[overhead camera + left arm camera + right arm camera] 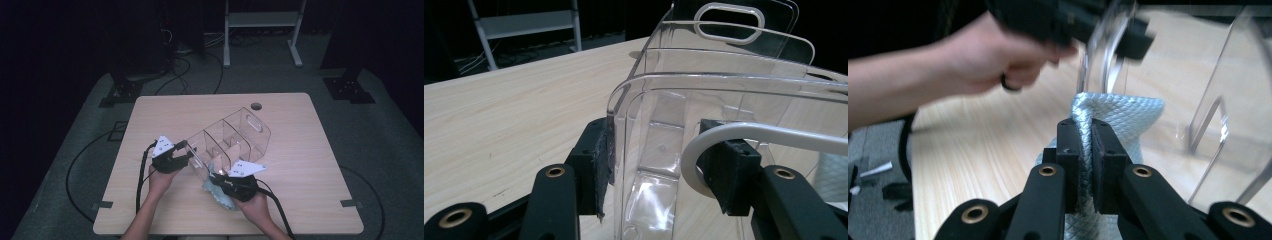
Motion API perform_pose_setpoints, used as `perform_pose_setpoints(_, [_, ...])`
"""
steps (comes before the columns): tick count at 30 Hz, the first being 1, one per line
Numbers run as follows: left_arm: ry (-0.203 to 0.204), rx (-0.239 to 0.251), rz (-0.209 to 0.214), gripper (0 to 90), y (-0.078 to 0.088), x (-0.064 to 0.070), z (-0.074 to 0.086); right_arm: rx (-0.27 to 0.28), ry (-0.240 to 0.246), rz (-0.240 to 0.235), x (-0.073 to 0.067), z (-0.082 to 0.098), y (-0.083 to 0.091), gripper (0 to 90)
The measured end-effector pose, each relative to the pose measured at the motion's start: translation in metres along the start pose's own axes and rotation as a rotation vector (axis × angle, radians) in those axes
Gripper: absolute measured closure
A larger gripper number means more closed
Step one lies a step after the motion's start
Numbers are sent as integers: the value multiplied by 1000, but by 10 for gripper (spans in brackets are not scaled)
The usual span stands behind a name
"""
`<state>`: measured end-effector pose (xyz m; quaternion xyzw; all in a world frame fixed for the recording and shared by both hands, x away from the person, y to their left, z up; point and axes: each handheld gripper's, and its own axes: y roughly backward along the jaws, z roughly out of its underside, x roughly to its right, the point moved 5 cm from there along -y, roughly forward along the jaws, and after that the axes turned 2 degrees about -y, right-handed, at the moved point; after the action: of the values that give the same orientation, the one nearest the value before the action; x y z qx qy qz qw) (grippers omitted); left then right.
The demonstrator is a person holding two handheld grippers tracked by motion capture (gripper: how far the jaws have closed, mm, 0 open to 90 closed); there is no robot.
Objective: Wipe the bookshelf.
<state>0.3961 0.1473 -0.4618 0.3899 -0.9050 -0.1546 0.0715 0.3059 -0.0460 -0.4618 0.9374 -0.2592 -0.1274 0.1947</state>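
A clear plastic divided bin [230, 137] lies slanted across the middle of the wooden table [310, 190], its near end raised. My left gripper [182, 159] is shut on that near end wall; in the left gripper view [664, 165] one pad presses the wall's outside and the other sits at the white-edged handle cut-out [744, 131]. My right gripper [215, 181] is shut on a light blue quilted cloth [220, 197] beside the bin's near corner. In the right gripper view [1091, 150] the cloth [1120, 112] stands pinched between the pads, bunched up against the bin's wall [1228, 75].
A round cable hole [256, 106] sits near the table's far edge. A white metal frame [260, 20] and cables lie on the floor beyond. The person's other hand [998, 60] is blurred at the top left of the right gripper view.
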Motion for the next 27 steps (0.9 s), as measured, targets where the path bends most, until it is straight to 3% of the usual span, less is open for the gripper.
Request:
perform_pose_setpoints(15, [3, 0, -7, 476, 0, -1, 0, -97, -36, -21, 6, 33, -26, 832])
perform_pose_setpoints(18, [-3, 1, 1, 464, 3, -1, -1, -99, -39, -30, 6, 32, -23, 830])
perform_pose_setpoints(21, [-15, -6, 2, 448, 8, -1, -1, -67, -57, -51, 9, 29, -13, 831])
perform_pose_setpoints(27, [-39, -18, -4, 416, 21, 4, -4, -30, -89, -11, 28, 24, 13, 831])
